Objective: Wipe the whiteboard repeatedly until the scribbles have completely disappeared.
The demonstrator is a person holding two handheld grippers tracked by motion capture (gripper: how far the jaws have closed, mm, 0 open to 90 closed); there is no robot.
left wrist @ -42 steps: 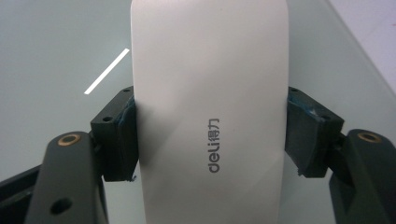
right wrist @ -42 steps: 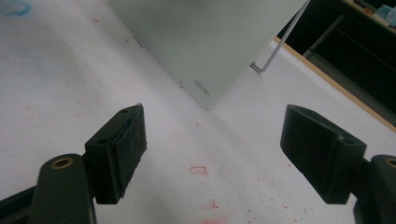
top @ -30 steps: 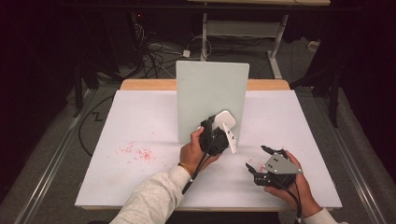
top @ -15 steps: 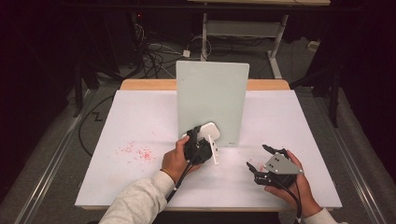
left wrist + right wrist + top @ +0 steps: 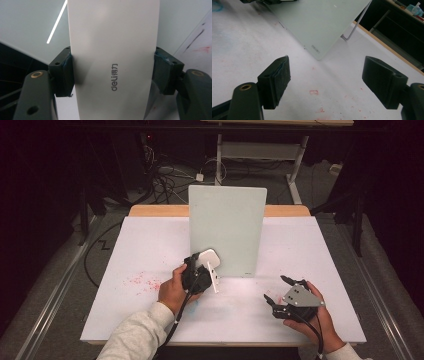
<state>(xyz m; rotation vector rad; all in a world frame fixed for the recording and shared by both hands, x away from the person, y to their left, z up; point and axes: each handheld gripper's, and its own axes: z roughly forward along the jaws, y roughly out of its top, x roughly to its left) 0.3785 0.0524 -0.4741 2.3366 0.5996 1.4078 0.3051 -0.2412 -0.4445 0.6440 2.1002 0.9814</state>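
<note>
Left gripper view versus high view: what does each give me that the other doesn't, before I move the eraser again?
Left gripper view alone: the printed "deli" logo on the white eraser, and both pads pressed against its two long sides.

High view alone: the full upright whiteboard on the table, red marks at the left, and the right gripper held open, apart from the board.

Both: the left gripper clamped on the eraser, right in front of the board's pale surface.
</note>
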